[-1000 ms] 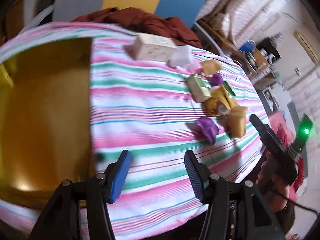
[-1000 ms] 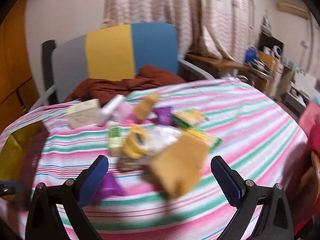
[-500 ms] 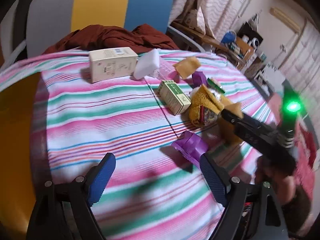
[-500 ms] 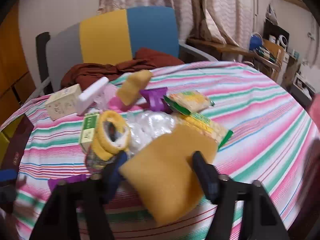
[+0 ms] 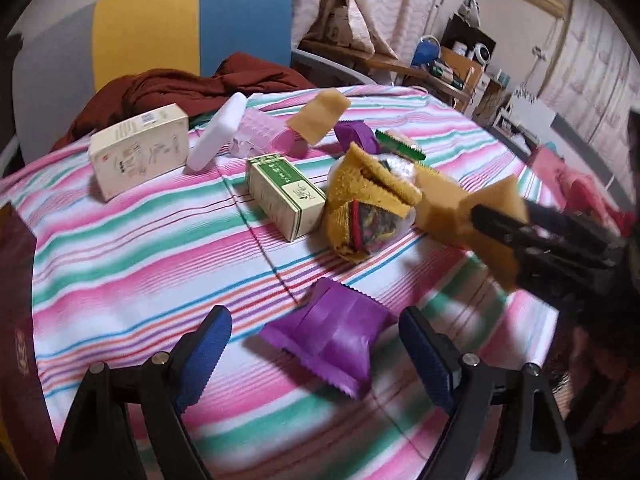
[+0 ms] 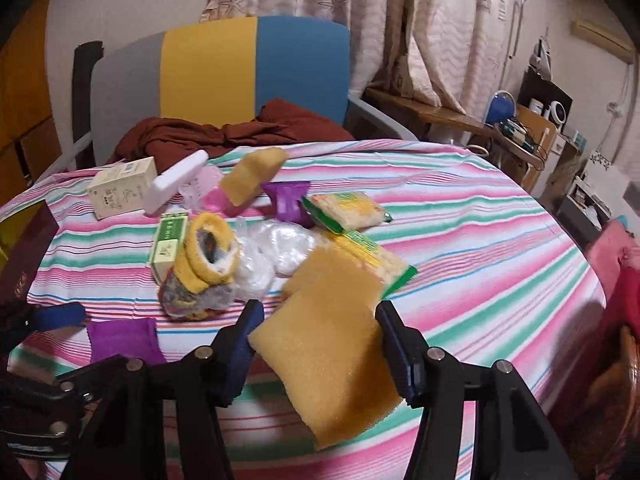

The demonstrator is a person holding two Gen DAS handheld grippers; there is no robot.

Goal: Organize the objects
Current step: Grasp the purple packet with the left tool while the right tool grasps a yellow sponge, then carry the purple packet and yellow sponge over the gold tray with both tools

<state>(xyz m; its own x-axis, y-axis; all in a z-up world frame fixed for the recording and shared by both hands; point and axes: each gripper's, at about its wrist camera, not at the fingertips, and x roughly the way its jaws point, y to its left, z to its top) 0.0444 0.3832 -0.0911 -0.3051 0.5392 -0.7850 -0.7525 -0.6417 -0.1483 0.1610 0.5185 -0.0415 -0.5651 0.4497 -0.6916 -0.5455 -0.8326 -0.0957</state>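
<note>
The worktop (image 6: pixel 460 216), under a striped cloth, carries a loose pile that looks mostly unsorted: a cream carton (image 5: pixel 138 156), a green-and-white box (image 5: pixel 286 194), a yellow sock (image 5: pixel 368 196) stuffed with small things, snack packets (image 6: pixel 348 210) and a second sponge (image 5: pixel 320 114). The right gripper (image 6: pixel 318 344) is closing on a yellow sponge (image 6: pixel 328 344), its pads against both edges. The left gripper (image 5: pixel 316 346) stands wide open around a purple packet (image 5: pixel 334 340) without touching it. Nearly everything remains to be put away.
</note>
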